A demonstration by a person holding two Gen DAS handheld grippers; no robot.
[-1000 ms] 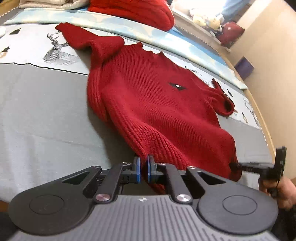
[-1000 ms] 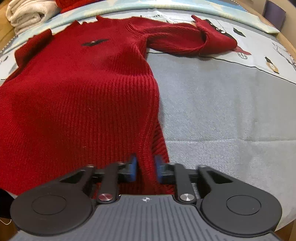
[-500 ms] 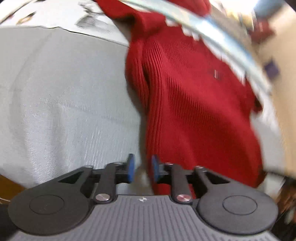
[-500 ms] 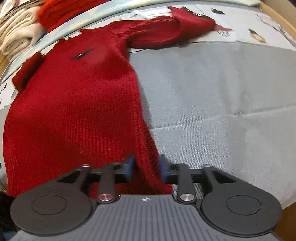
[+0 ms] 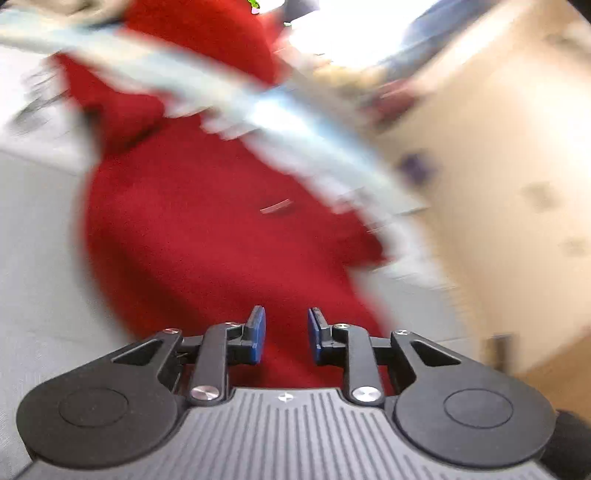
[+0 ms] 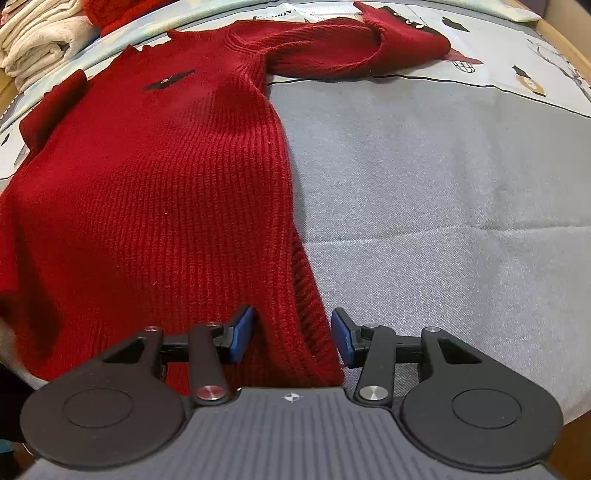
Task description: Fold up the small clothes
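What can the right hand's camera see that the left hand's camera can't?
Only the right wrist view shows the folded cream towels, the sweater's long sleeve stretched across the bed, and the right gripper, its jaws opening with the sweater's edge between them. Only the left wrist view, which is very blurred, shows the beige wall and the left gripper, open over the knit. Both show the red sweater and the grey bedcover.

Black print on the patterned bedsheet behind the red sweater seems to read "FASHION", partly hidden; nothing else is legible.
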